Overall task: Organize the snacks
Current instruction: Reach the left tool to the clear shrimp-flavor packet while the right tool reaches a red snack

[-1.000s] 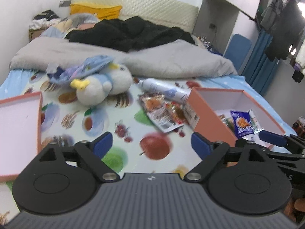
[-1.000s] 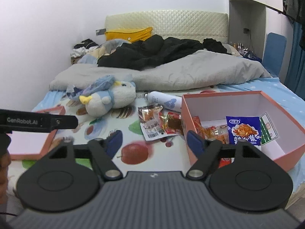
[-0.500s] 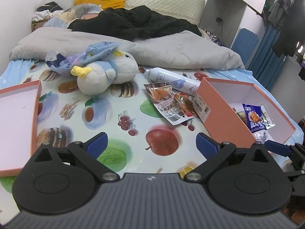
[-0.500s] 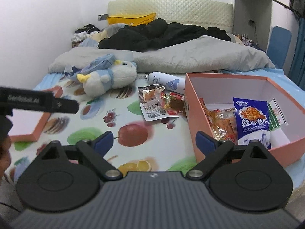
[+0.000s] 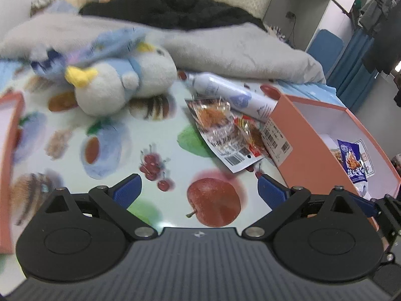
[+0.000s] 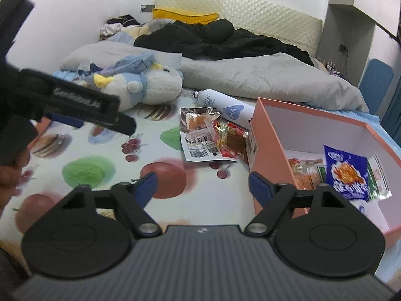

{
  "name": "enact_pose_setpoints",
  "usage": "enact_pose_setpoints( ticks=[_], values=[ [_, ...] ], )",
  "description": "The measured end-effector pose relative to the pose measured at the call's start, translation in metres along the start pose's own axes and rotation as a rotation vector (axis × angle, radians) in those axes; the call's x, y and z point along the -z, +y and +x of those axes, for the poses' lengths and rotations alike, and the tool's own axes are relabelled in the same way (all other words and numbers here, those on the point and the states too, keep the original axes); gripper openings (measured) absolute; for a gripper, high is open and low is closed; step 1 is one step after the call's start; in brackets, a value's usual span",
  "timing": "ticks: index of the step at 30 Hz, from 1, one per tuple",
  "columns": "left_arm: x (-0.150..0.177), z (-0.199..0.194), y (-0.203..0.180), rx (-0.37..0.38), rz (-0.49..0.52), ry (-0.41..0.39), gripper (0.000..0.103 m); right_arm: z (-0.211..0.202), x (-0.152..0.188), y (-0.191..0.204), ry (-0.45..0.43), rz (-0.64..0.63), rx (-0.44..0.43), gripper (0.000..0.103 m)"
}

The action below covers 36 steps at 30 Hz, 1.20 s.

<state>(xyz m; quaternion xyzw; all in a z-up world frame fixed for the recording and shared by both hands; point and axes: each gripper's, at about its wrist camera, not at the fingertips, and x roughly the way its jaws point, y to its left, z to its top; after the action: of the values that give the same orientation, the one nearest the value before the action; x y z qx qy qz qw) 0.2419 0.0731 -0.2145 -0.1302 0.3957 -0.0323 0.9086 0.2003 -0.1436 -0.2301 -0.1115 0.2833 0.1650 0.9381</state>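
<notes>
While both hand-held grippers, left [image 5: 198, 188] and right [image 6: 201, 184], gape empty, snack packets [image 6: 200, 135] crowd the box wall [image 6: 269, 150].

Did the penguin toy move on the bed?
No. The penguin toy lies at the same spot beside the white bottle; only the cameras came closer.

You have two snack packets lying loose on the sheet: a clear-fronted packet [image 6: 196, 135] and a red-and-gold packet [image 6: 231, 141] touching it. In your one open pink box [image 6: 269, 135] you can count a blue packet [image 6: 347, 173], an orange packet [image 6: 304, 173] and a green-edged one [image 6: 376, 178], three in all. You also have one white bottle [image 6: 225, 107], one plush toy [image 6: 147, 85] and one pink lid [image 5: 10, 130].
</notes>
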Motion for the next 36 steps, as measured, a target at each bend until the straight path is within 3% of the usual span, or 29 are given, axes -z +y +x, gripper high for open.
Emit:
enact_pose_setpoints(
  ticks=[4,9,28,31,33,36],
  values=[
    [-0.002,0.040,0.010,0.044,-0.045,0.048,0.100,0.027,0.000,0.006,0.018,-0.069,0.020,0.071],
    [-0.013,0.076,0.017,0.094,-0.069,0.032,0.100,0.065,0.000,0.012,0.065,-0.148,0.048,0.061],
    [-0.060,0.194,0.049,0.391,-0.344,0.051,0.096,0.176,-0.023,0.008,0.044,-0.251,0.172,0.053],
    [-0.065,0.205,0.053,0.440,-0.406,0.062,0.096,0.184,-0.021,0.006,0.057,-0.253,0.186,0.041],
    [-0.068,0.212,0.054,0.471,-0.449,0.068,0.096,0.189,-0.020,0.003,0.068,-0.246,0.191,0.026],
    [-0.072,0.218,0.052,0.489,-0.459,0.063,0.096,0.186,-0.020,-0.004,0.051,-0.202,0.196,0.014]
  ],
)
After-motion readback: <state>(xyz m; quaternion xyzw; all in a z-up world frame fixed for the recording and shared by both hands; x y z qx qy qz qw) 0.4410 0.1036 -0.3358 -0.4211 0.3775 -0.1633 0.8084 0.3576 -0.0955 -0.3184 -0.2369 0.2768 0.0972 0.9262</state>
